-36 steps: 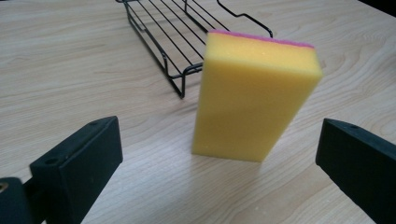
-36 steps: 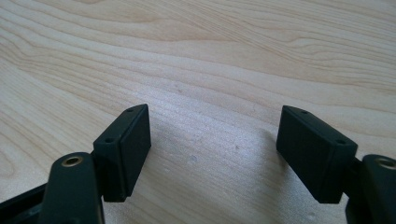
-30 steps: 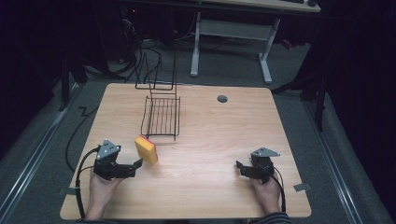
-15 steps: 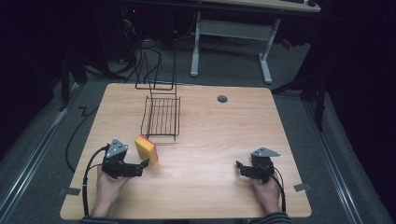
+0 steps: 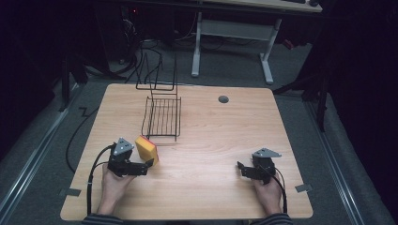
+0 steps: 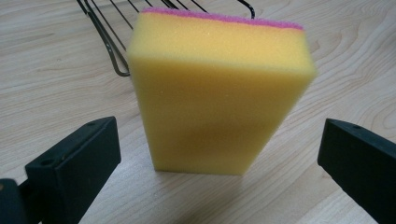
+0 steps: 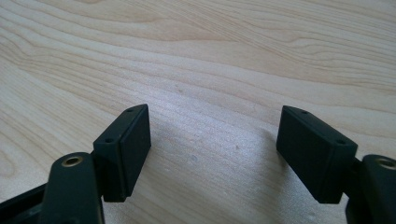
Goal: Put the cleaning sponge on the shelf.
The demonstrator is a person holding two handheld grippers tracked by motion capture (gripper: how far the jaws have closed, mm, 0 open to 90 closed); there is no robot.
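High view: I count one sponge [image 5: 146, 148], one wire rack [image 5: 162, 117], two tools, all on one wooden desk [image 5: 211, 136]. The sponge stands on edge, yellow face toward me, pink layer behind, just clear of the rack's near end. My left tool [image 5: 146, 165] sits right beside it, with the sponge at roughly 12 o'clock from the jaw tips. My right tool [image 5: 240, 168] rests well apart at the desk's 4 o'clock, over bare wood. The left hand is plainly the nearer one.

Left gripper view: left tool [image 6: 219, 154] wide open, gripping nothing. The sponge [image 6: 219, 98] stands upright dead ahead between the two jaws, not yet touched by either. Its long axis runs vertical; the broad yellow face looks at the camera, so the jaws bracket its width. Rack wires [image 6: 109, 39] show behind it at 11 o'clock. My judgement: a short push forward, then closing, would take it.

Right gripper view: right tool [image 7: 212, 149] also spread open and empty, with bare wood grain between the jaws.
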